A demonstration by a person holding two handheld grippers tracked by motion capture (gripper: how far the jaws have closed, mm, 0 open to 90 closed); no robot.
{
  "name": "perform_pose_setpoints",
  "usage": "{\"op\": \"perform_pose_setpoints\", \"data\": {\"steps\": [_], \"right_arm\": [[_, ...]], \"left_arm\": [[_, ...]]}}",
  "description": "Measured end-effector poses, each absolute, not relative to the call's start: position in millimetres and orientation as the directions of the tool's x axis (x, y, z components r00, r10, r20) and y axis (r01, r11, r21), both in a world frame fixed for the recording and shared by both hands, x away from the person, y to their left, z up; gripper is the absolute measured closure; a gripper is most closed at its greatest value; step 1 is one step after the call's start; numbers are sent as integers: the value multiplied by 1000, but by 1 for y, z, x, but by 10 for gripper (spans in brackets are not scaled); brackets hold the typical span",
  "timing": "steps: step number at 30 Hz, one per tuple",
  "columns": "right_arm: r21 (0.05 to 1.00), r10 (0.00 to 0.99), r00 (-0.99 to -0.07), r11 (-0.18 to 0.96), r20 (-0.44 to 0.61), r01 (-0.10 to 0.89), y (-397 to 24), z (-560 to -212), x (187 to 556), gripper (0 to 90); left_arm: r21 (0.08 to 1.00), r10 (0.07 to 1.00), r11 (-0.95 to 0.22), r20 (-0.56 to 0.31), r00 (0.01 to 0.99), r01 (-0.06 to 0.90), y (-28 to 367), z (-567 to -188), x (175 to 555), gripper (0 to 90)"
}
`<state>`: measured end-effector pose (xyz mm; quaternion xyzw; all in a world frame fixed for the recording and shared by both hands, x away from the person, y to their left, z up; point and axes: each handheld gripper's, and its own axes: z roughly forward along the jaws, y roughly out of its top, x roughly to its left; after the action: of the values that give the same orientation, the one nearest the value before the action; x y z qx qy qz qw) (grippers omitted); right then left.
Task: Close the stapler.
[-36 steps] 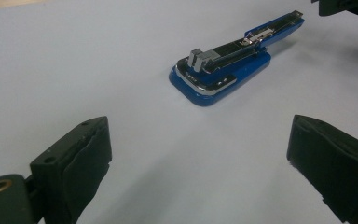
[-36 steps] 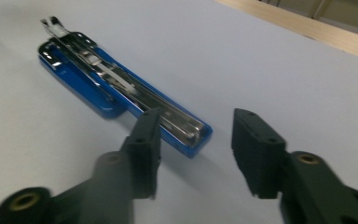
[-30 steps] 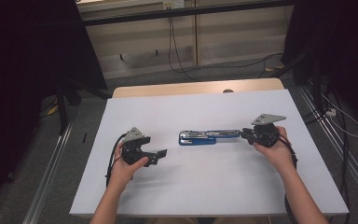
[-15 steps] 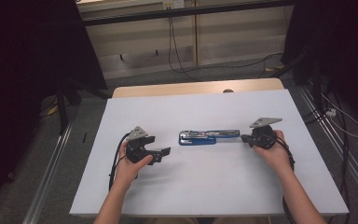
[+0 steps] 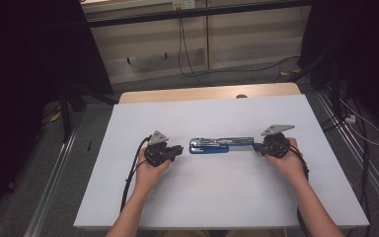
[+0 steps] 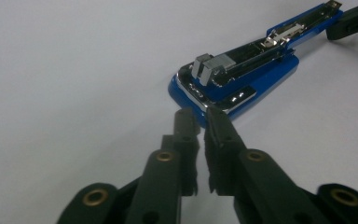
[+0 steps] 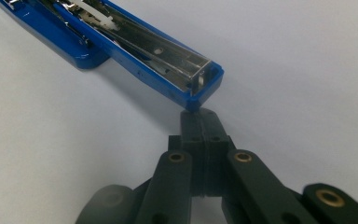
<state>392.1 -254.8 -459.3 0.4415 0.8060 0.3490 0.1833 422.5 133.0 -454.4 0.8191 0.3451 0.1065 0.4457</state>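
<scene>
On the white table (image 5: 217,197), centre: blue-and-chrome stapler (image 5: 216,145), swung open flat.
Left gripper (image 6: 200,122): jaws just closed empty, tips at the stapler's base end, likely to brace it.
Right gripper (image 7: 200,119): jaws together, empty, touching the open arm's tip, seemingly to steady it.

A white bench (image 5: 217,197) stands on grey carpet (image 5: 39,197). Behind the bench runs a beige wall panel (image 5: 246,39) with dangling black cables (image 5: 185,44); darkness flanks it.

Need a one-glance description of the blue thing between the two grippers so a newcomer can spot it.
On the white table, look midway between the person's two hands. There lies a stapler, opened out flat in a line. It is the one blue item, with shiny metal inside, next to the all-black left gripper and right gripper.
</scene>
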Motion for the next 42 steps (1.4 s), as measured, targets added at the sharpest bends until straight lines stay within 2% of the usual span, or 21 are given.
{"op": "perform_pose_setpoints", "data": {"steps": [1, 17, 42], "right_arm": [[725, 840, -543, 367, 11, 583, -255, -459, 392, 900], [735, 833, -553, 369, 11, 569, -253, -458, 392, 900], [766, 811, -584, 359, 26, 533, -239, -453, 395, 900]], "left_arm": [[800, 655, -370, -136, 743, 472, 131, -456, 424, 900], [780, 642, -411, -119, 758, 471, 108, -465, 433, 900], [777, 650, -416, -109, 752, 472, 108, -465, 433, 900]]}}
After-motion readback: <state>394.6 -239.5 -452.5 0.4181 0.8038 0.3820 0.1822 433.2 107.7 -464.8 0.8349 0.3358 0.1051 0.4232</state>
